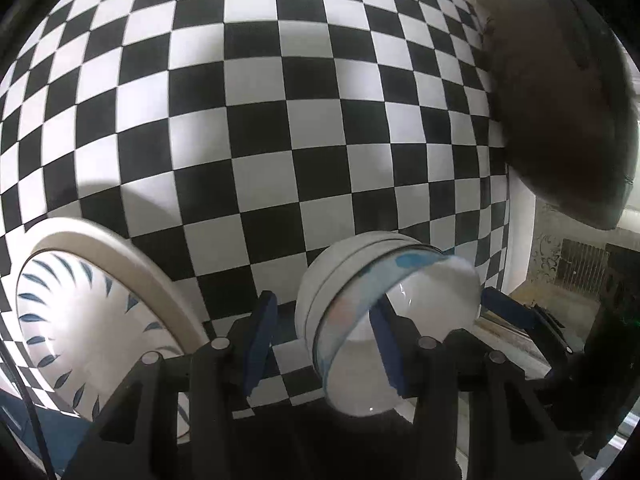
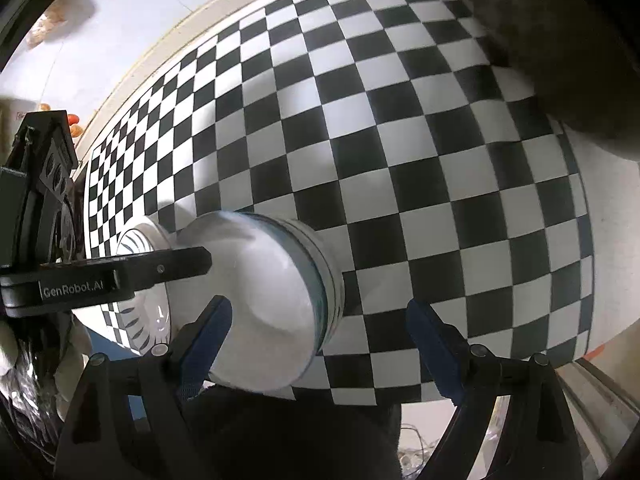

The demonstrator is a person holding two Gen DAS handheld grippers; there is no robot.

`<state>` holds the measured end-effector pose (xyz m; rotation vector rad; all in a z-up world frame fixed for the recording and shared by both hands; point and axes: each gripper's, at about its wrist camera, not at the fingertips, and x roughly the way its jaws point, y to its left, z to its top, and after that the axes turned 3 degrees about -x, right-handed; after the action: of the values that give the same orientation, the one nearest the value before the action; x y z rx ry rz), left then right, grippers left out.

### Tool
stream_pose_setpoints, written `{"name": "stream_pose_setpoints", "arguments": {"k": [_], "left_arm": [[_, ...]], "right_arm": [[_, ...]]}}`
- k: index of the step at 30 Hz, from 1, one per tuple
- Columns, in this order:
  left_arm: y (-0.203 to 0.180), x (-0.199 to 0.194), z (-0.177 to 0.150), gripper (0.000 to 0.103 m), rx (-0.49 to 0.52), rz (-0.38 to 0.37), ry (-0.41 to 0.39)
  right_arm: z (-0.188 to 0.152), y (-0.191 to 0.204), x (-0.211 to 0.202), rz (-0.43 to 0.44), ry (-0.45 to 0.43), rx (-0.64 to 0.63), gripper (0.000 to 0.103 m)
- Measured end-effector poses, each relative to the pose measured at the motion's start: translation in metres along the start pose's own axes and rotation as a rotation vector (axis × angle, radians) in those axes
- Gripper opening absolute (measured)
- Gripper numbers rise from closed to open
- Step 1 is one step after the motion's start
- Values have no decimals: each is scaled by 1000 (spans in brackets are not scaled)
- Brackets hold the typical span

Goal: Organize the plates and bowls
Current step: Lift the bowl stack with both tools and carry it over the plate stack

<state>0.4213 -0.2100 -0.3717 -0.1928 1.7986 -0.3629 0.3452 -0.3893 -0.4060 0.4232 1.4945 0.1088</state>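
Clearly the left gripper sits nearer: one pad inside the small bowl, jaws part-open astride its rim. Wide open, the right gripper holds nothing; patterned plate lies leftward.

The plate runs under the gripper body, its lower rim hidden. The bowl is smeared with blur, its pattern unreadable, and one finger covers part of its inside. A dark blurred shape at the table's corner is too soft to identify.
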Motion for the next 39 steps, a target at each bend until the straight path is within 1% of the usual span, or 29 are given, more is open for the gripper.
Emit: {"name": "stream_pose_setpoints", "arguments": {"k": [7, 14, 16, 19, 21, 23, 27, 29, 32, 36, 39], "left_arm": [[2, 17, 9, 45, -3, 3, 41], [5, 34, 12, 45, -1, -4, 81], [7, 39, 12, 46, 0, -34, 92], [10, 46, 13, 46, -11, -99, 113], [12, 47, 13, 44, -17, -116, 106], [13, 48, 14, 43, -24, -138, 100], [12, 46, 12, 43, -24, -139, 83], [10, 45, 8, 43, -13, -127, 64], [12, 43, 6, 43, -28, -125, 54], [12, 38, 4, 43, -19, -102, 28], [11, 35, 1, 43, -7, -87, 19]], "right_arm": [[10, -7, 31, 7, 51, 34, 91], [10, -9, 55, 31, 98, 56, 90], [9, -10, 61, 66, 105, 70, 86], [9, -15, 76, 141, 124, 108, 74], [8, -20, 85, 191, 138, 148, 59], [7, -27, 94, 273, 138, 205, 58], [5, -35, 100, 328, 137, 246, 56], [4, -36, 100, 331, 131, 249, 56], [4, -31, 101, 323, 128, 243, 56], [3, -27, 97, 328, 129, 224, 51], [3, -22, 97, 336, 134, 217, 50]]}}
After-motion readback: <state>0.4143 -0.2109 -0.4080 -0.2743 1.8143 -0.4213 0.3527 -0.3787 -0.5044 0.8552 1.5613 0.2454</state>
